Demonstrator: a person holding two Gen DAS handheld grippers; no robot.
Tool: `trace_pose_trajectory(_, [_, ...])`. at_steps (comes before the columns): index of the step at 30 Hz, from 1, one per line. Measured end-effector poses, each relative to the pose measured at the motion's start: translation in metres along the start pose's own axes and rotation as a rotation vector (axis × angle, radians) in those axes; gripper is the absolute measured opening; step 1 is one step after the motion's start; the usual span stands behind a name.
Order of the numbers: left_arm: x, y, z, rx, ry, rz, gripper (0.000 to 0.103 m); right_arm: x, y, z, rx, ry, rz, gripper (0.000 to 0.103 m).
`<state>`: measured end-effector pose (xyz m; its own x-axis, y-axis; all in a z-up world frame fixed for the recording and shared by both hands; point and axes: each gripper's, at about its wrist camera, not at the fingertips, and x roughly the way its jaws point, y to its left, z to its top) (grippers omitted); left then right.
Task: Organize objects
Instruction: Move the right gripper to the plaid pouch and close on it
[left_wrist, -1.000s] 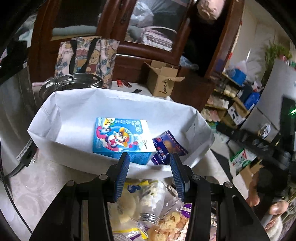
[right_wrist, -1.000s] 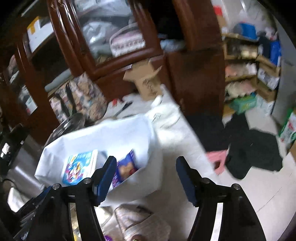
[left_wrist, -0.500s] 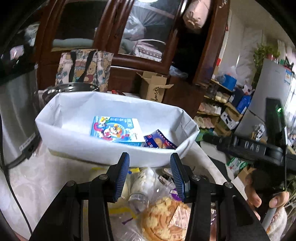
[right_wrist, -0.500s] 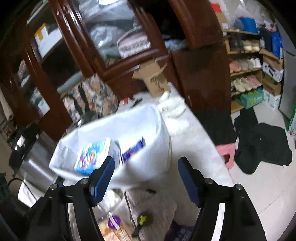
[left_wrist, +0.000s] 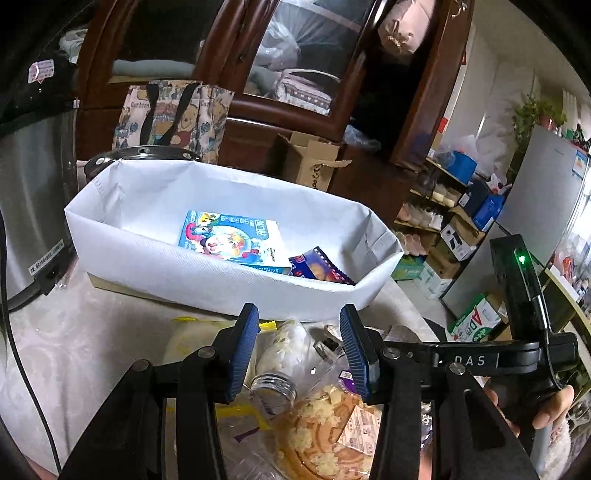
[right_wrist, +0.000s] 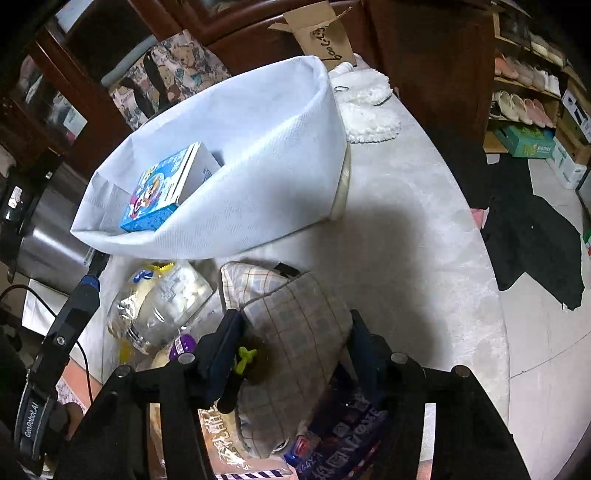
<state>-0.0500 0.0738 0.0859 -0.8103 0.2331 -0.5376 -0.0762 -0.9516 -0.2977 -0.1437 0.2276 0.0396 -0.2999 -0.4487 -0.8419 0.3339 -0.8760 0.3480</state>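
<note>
Lived-in home: wooden glass-door cabinet (left_wrist: 295, 62), shoe rack (right_wrist: 524, 92), cartoon tote bag (left_wrist: 173, 110).

The fabric bin (left_wrist: 207, 284) was white. The carton (left_wrist: 231, 238) in it was bright blue with cartoon figures, the packet (left_wrist: 319, 267) beside it dark blue. The cap (right_wrist: 295, 332) was grey-beige plaid. The tote bag (left_wrist: 173, 114) bore a cartoon-bear print. The tabletop (right_wrist: 424, 258) was pale marbled.

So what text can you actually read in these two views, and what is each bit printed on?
"DAS": right gripper body, seen from the left wrist.
"GenRobot.AI": left gripper handle, seen from the right wrist.
Handwriting on the cardboard box: not legible.
Print on the blue cartoon box in the white fabric bin: too small.
Snack wrapper labels and the sticker on the steel appliance: blurred.
</note>
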Motion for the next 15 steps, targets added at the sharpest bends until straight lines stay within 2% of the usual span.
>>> trace_pose_trajectory(12, [-0.004, 0.0, 0.0, -0.016, -0.006, 0.002, 0.045, -0.005, -0.003, 0.001, 0.01, -0.022, 0.044, 0.046])
trace_pose_trajectory(14, [-0.005, 0.002, 0.001, -0.028, -0.012, -0.001, 0.045, -0.014, -0.006, 0.001, 0.016, -0.05, 0.058, 0.033])
trace_pose_trajectory(15, [-0.006, 0.003, 0.001, -0.035, -0.014, -0.004, 0.045, -0.018, -0.009, 0.002, 0.027, -0.063, 0.074, 0.023])
